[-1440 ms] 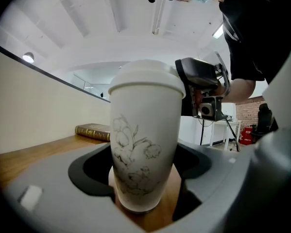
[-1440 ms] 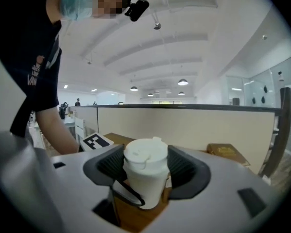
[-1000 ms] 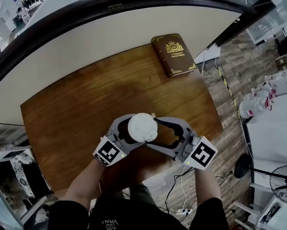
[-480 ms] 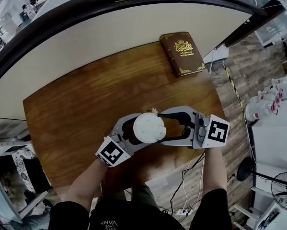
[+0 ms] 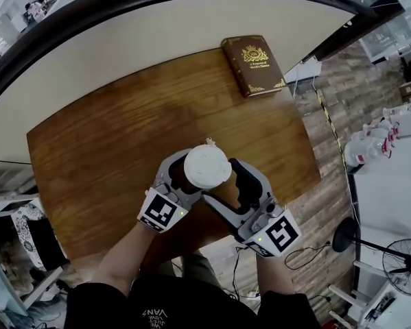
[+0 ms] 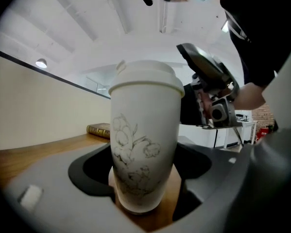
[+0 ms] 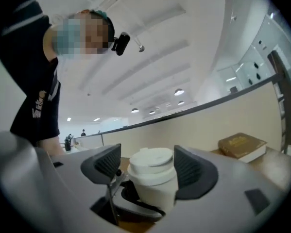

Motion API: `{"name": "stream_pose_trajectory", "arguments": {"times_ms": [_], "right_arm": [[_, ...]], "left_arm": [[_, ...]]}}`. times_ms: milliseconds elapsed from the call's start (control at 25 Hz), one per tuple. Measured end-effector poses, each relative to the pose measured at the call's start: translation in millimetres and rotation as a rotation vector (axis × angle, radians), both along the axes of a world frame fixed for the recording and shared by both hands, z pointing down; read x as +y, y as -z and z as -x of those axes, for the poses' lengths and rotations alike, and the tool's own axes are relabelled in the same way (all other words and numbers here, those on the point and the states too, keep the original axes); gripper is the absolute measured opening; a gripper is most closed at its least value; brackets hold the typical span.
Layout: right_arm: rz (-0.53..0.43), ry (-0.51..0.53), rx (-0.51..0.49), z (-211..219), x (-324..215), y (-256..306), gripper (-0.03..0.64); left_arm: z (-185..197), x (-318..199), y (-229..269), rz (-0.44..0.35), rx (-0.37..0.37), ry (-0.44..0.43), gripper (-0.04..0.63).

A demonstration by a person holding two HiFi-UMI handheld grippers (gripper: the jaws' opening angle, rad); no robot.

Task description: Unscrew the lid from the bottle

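Note:
A white bottle [image 5: 207,166] with a flower drawing [image 6: 144,149] stands upright on the wooden table [image 5: 102,149], its white lid [image 7: 152,164] on top. My left gripper [image 5: 180,177] comes in from the near left and is shut on the bottle's lower body [image 6: 145,198]. My right gripper [image 5: 219,184] reaches in from the near right at lid height. In the right gripper view the lid sits between its ribbed pads [image 7: 107,163], with a gap on the left side. These jaws have just been opening, and the right gripper [image 7: 147,166] is open around the lid.
A brown book with gold print [image 5: 253,64] lies at the table's far right corner. A cream wall panel [image 5: 157,40] runs behind the table. The table's near edge is close under my hands; wood floor, cables and a fan [image 5: 407,256] lie to the right.
The right gripper has swung from the bottle's right side round toward me, its marker cube now lower. The bottle and left gripper stay put.

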State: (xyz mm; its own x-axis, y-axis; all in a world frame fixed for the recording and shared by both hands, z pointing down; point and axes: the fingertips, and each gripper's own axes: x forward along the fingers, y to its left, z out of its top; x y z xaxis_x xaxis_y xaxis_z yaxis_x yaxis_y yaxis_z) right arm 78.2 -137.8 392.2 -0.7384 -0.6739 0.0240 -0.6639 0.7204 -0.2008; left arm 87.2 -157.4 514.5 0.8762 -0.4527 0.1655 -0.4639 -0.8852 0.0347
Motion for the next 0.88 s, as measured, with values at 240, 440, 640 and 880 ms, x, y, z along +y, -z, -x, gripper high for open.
{"name": "stream_pose_trajectory", "arguments": {"times_ms": [240, 440, 640, 880], "right_arm": [[-0.027, -0.177, 0.146, 3.8, -1.3, -3.9, 0.324], [0.001, -0.176, 0.201, 1.1, -5.9, -12.9, 0.325], [-0.015, -0.091, 0.219, 6.5, -5.7, -15.2, 0.325], [-0.051, 0.011, 0.250, 10.9, -8.8, -16.7, 0.325]], "left_arm": [[-2.9, 2.2, -0.7, 0.000, -0.051, 0.163, 0.387], [-5.2, 8.0, -10.5, 0.014, -0.081, 0.248, 0.387], [-3.7, 8.1, -10.0, 0.021, -0.070, 0.234, 0.387], [-2.6, 3.2, -1.2, 0.005, -0.043, 0.174, 0.387]]}}
